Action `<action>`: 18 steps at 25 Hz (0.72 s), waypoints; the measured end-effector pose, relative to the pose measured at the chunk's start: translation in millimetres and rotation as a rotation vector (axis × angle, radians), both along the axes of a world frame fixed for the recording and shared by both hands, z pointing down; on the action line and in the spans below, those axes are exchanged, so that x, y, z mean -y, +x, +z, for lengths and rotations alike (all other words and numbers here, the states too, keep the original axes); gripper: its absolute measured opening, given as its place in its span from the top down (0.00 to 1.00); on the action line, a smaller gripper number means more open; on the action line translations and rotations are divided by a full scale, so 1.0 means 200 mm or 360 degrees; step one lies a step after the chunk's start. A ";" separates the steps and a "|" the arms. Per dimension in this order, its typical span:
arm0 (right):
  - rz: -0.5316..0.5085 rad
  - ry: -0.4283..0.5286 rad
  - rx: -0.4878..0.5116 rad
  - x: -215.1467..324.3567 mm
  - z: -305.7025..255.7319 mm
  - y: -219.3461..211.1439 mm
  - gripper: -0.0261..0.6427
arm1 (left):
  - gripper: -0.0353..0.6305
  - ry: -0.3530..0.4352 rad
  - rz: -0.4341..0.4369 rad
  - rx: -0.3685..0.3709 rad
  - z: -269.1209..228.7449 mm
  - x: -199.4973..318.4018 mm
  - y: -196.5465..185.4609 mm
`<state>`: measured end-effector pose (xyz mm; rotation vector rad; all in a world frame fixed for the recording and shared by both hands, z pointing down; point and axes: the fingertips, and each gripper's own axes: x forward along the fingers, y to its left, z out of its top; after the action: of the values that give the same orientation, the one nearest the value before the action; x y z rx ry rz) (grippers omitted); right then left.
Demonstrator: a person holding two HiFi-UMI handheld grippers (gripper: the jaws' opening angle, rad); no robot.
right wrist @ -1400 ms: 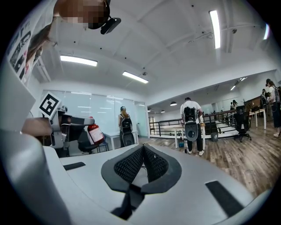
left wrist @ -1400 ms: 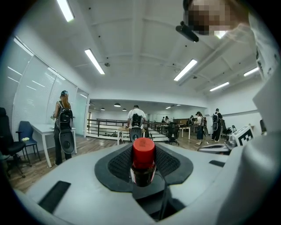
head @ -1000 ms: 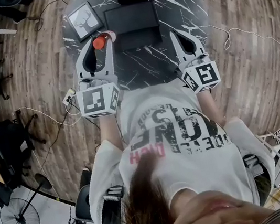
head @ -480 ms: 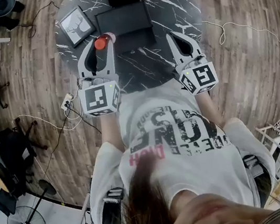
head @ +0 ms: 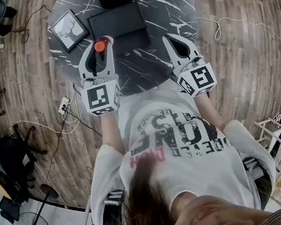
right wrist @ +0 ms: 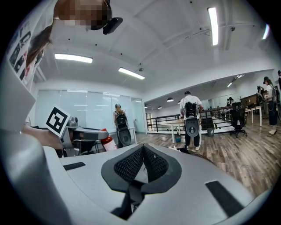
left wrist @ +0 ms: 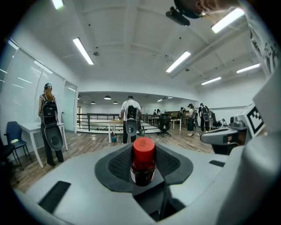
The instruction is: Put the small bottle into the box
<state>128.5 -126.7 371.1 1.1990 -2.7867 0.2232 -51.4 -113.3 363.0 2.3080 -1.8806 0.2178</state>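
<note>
Two units: left hand-held gripper (left wrist: 143, 163) clamps small bottle (left wrist: 143, 154), jaws partly apart; right hand-held gripper (right wrist: 142, 163) closed.

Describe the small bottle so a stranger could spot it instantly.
Find the round dark marble table; over its near side the left gripper points at a black box. Clamped between its jaws is the small bottle: dark body, the only red cap around.

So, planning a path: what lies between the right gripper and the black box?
Only bare marble tabletop, seen in the head view, between the right gripper and the box.
</note>
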 end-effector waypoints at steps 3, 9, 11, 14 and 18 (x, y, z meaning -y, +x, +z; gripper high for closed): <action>0.0011 -0.0006 0.0002 0.00 0.01 0.01 0.96 | 0.74 -0.0011 -0.0004 0.0009 0.06 0.02 0.01; 0.0056 -0.0021 -0.0009 -0.01 0.02 0.07 0.96 | 0.74 -0.0049 0.0007 0.0020 0.15 0.04 0.03; 0.0068 -0.0026 -0.0018 -0.01 0.02 0.09 0.96 | 0.74 -0.0059 0.0011 0.0026 0.17 0.05 0.04; 0.0078 -0.0039 -0.0024 -0.01 0.02 0.10 0.96 | 0.74 -0.0083 0.0012 0.0027 0.22 0.06 0.05; 0.0085 -0.0049 -0.0028 -0.02 0.04 0.11 0.96 | 0.74 -0.0122 0.0022 0.0036 0.29 0.06 0.06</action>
<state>150.3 -123.0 378.7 1.2634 -2.7283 0.2580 -38.9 -125.5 421.2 2.2781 -1.8338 0.3132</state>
